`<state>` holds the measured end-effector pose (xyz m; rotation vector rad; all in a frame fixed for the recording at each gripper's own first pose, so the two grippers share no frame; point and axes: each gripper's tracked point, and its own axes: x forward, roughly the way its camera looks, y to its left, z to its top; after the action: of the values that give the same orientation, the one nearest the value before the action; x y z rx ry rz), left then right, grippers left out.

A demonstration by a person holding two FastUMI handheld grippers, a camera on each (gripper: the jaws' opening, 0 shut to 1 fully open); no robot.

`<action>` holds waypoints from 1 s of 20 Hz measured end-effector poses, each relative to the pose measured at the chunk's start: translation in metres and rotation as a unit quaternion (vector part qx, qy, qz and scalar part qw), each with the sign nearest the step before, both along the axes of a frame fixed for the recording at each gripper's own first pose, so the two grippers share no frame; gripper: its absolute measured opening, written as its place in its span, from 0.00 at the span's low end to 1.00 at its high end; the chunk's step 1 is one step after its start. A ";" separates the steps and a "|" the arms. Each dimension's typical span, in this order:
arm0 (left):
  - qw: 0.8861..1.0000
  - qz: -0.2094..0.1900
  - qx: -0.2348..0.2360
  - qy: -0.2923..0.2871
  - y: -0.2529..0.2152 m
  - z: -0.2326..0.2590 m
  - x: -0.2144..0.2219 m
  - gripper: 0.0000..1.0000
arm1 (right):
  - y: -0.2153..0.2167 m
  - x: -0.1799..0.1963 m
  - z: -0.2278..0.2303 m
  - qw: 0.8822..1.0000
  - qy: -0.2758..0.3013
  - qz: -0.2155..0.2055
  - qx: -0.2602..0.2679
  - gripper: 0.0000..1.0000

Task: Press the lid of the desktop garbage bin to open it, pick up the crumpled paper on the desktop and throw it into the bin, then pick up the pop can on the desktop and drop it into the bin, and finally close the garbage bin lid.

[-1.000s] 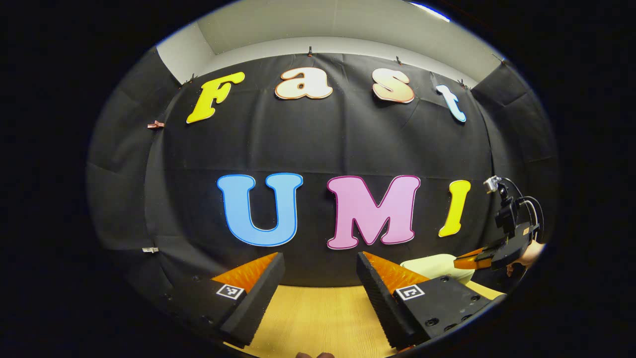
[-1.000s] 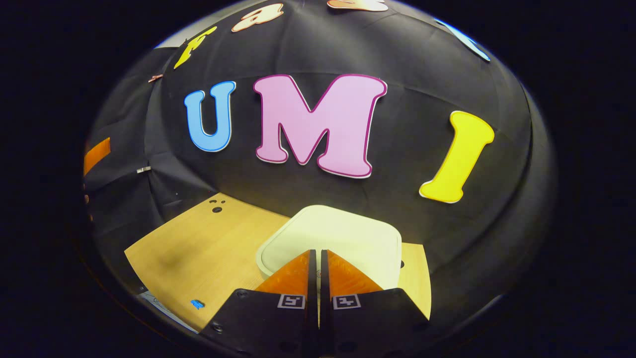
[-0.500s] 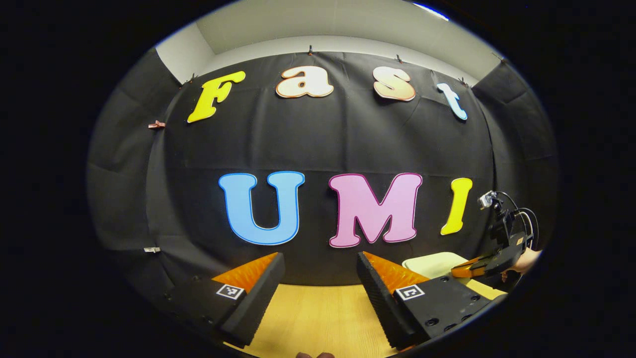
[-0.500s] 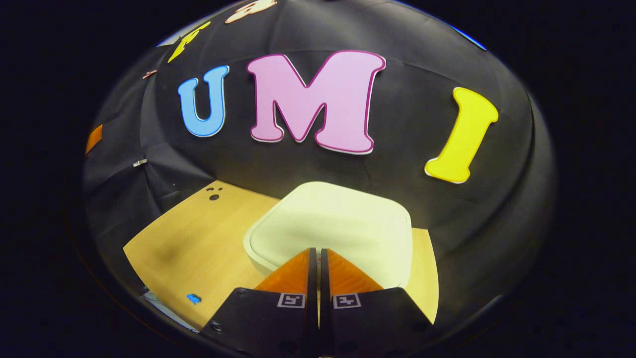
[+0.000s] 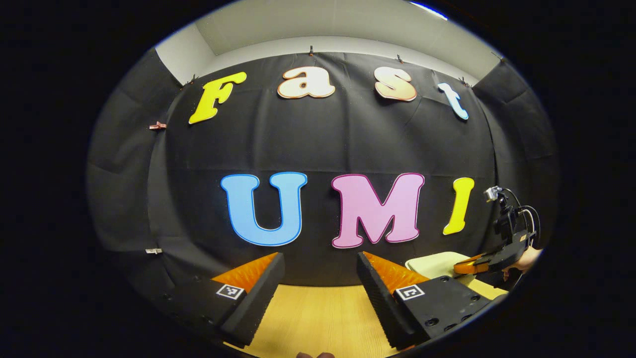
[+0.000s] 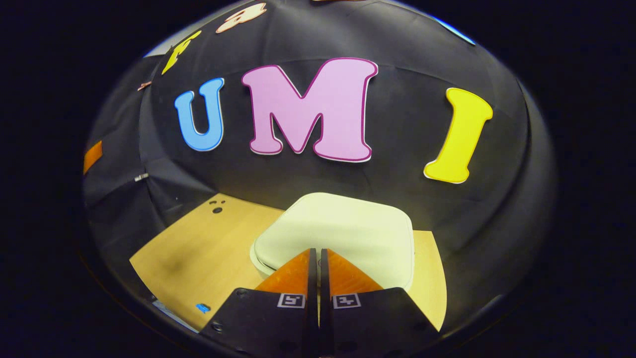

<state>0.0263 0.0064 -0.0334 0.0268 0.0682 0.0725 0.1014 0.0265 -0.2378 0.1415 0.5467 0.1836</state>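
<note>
Bin lid [image 6: 343, 226] lies flat and closed on the wooden desk [image 6: 198, 248], near the black cloth wall. My right tongs [image 6: 318, 253] sit over its near edge, fingers pressed together with nothing between them; whether the tips touch the lid I cannot tell. My left tongs [image 5: 320, 261] hang well apart to the side, spread wide over bare desk, holding nothing.

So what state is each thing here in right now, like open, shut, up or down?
Bin lid: down, bin closed.
Right gripper: shut on nothing, fingertips at the lid's near edge; contact can't be told.
Left gripper: open, empty, above the wooden table.
</note>
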 end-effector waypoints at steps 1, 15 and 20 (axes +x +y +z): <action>1.000 -0.001 0.000 -0.001 0.000 -0.001 0.001 0.95 | -0.002 0.001 0.005 1.000 -0.008 -0.004 0.001 0.06; 1.000 -0.016 -0.007 0.009 -0.002 -0.007 -0.004 0.95 | -0.017 -0.002 0.075 0.990 -0.124 -0.018 -0.057 0.05; 0.999 -0.020 -0.020 0.025 0.002 -0.019 -0.011 0.95 | -0.012 -0.013 0.081 0.990 -0.131 -0.010 -0.054 0.21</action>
<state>0.0155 0.0080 -0.0525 -0.0092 0.1197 0.0304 0.0885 0.0142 -0.1566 0.0167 0.2932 0.1502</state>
